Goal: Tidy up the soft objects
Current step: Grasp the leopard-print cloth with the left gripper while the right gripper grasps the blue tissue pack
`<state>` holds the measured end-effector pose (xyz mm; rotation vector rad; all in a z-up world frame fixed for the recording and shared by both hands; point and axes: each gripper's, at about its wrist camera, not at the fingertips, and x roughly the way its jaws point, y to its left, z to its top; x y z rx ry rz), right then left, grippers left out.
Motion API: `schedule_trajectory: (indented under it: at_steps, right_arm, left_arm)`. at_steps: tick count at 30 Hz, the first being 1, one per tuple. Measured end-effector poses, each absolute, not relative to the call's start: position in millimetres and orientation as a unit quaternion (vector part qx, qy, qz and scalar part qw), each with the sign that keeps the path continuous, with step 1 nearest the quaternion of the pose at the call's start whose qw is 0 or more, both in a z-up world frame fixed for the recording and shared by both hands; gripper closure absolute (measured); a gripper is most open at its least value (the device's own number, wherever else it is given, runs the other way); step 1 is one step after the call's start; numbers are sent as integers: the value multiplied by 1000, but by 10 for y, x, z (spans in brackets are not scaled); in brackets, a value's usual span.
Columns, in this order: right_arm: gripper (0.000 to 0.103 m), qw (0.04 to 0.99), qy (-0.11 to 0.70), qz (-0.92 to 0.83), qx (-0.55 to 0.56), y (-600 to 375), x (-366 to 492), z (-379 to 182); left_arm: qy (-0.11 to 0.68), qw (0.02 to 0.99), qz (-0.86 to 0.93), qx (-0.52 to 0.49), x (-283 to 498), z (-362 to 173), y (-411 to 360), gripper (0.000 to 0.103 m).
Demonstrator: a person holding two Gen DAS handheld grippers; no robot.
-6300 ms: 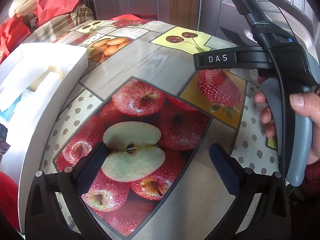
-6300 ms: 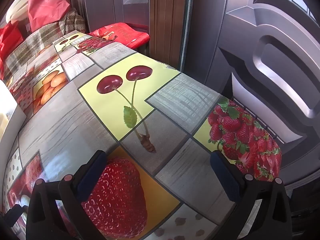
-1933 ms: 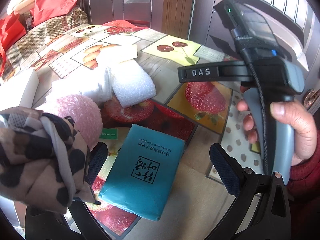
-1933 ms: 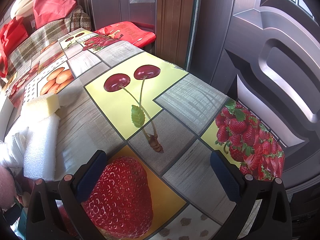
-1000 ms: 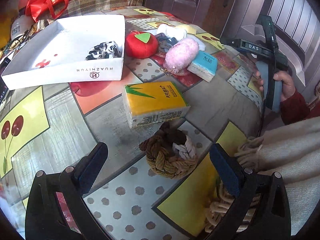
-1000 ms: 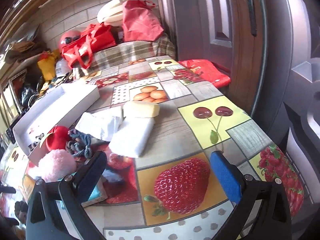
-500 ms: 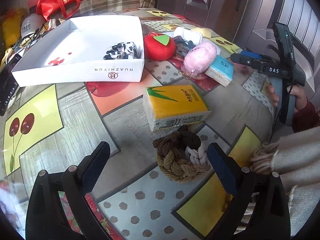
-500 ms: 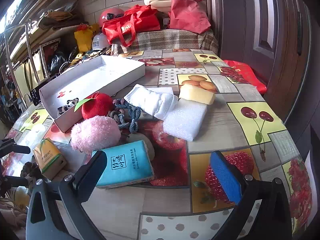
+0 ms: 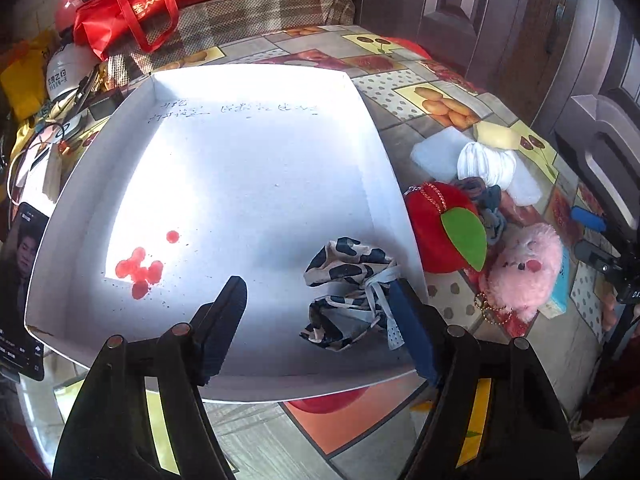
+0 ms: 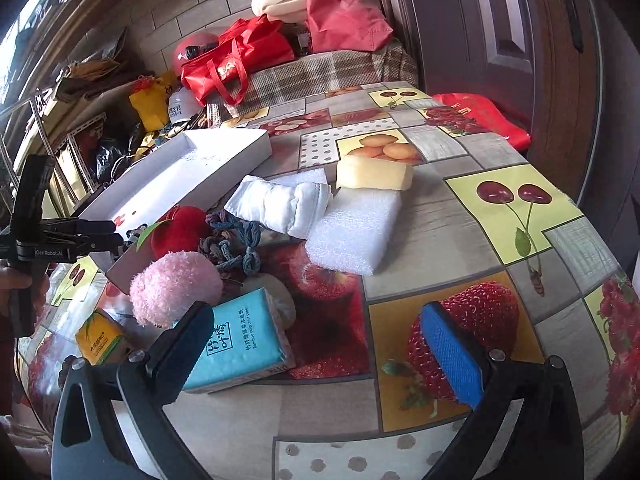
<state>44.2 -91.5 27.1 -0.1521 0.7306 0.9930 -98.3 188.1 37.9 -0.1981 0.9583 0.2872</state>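
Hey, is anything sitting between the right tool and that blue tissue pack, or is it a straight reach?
Nothing visible blocks it. The right tool stands open just above the table, and the blue tissue pack lies right at its left finger, top face exposed. The pink plush ball sits behind the pack, touching its far edge, not in front of it.

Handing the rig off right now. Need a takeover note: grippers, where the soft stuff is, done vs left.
Left hand-held gripper: over the white box, jaws just been closing, part open. The spotted cloth lies between them beside one finger, not pinched.
Right hand-held gripper: open, empty, above the teal tissue pack.
Done: only the spotted cloth is in the box.
Left on the table: red plush apple, pink plush, rope knot, rolled white cloth, foam block, yellow sponge, yellow tissue pack, teal tissue pack.
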Motion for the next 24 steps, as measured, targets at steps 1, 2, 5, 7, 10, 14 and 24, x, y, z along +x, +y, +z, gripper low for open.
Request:
schedule_trajectory:
  at_steps: [1, 2, 5, 7, 10, 14, 24]
  right_arm:
    - [0, 810, 342, 471, -76, -886, 421, 278]
    - [0, 804, 342, 479, -81, -852, 397, 281]
    - [0, 790, 340, 500, -102, -727, 307, 298]
    - [0, 782, 333, 513, -118, -653, 217, 308]
    - [0, 775, 328, 522, -139, -554, 123, 314]
    - [0, 771, 333, 518, -162, -455, 86, 272]
    - [0, 771, 335, 512, -176, -412, 54, 246]
  left_arm:
    - [463, 871, 132, -97, -943, 351, 1883, 28]
    - [465, 871, 127, -96, -910, 345, 1880, 28]
    - [470, 869, 126, -85, -836, 329, 1843, 29]
    - [469, 870, 121, -88, -804, 313, 1814, 29]
    - [466, 874, 99, -99, -768, 279, 1790, 52]
    - [454, 883, 97, -66, -740, 239, 1641, 75]
    - [319, 932, 147, -89, -1394, 878, 1810, 76]
